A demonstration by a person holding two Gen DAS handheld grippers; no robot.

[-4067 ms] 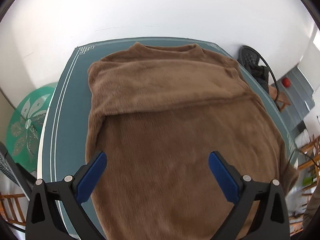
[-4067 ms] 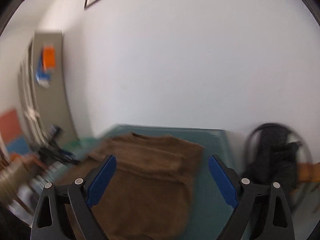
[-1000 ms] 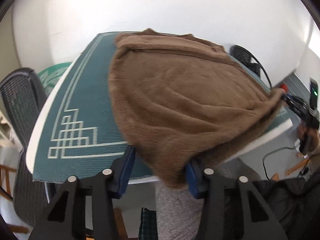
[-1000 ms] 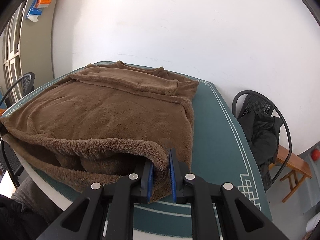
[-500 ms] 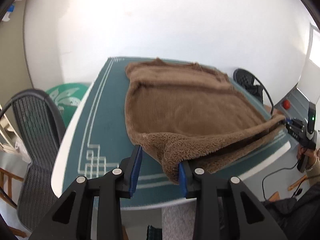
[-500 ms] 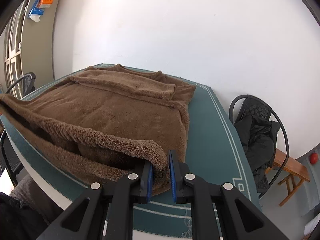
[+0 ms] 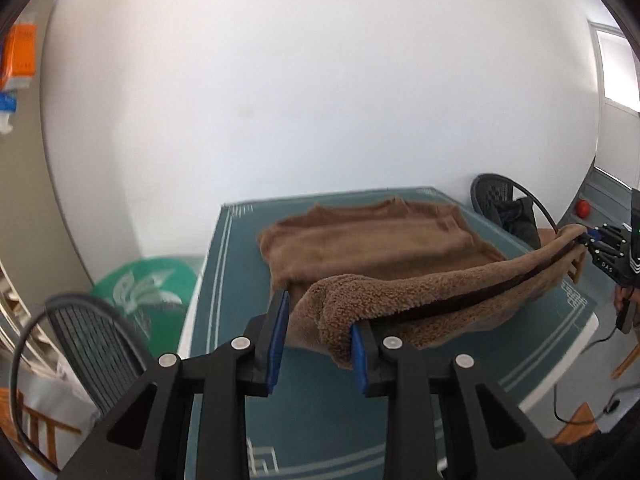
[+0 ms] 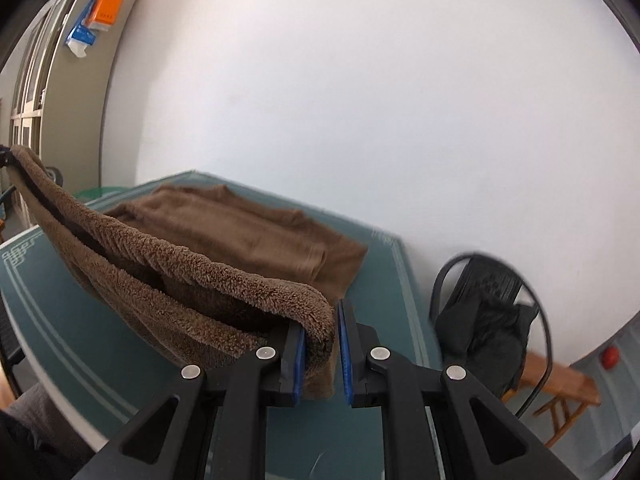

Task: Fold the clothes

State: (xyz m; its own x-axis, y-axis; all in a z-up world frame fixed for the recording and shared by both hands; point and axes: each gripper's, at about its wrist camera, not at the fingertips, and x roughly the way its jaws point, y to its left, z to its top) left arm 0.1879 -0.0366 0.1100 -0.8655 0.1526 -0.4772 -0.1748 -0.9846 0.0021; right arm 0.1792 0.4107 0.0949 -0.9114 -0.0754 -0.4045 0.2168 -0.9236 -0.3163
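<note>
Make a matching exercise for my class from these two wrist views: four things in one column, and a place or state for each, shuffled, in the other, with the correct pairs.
Things:
1. brown fleece garment
2. black clothing
3. red ball
4. orange box

Places or states:
A. on the floor by the wall
B. high on the grey cabinet
C. near hem lifted off the green table cover, far part lying flat
D. heaped on the round-backed chair

Pairs: 1-C, 2-D, 3-A, 4-B
</note>
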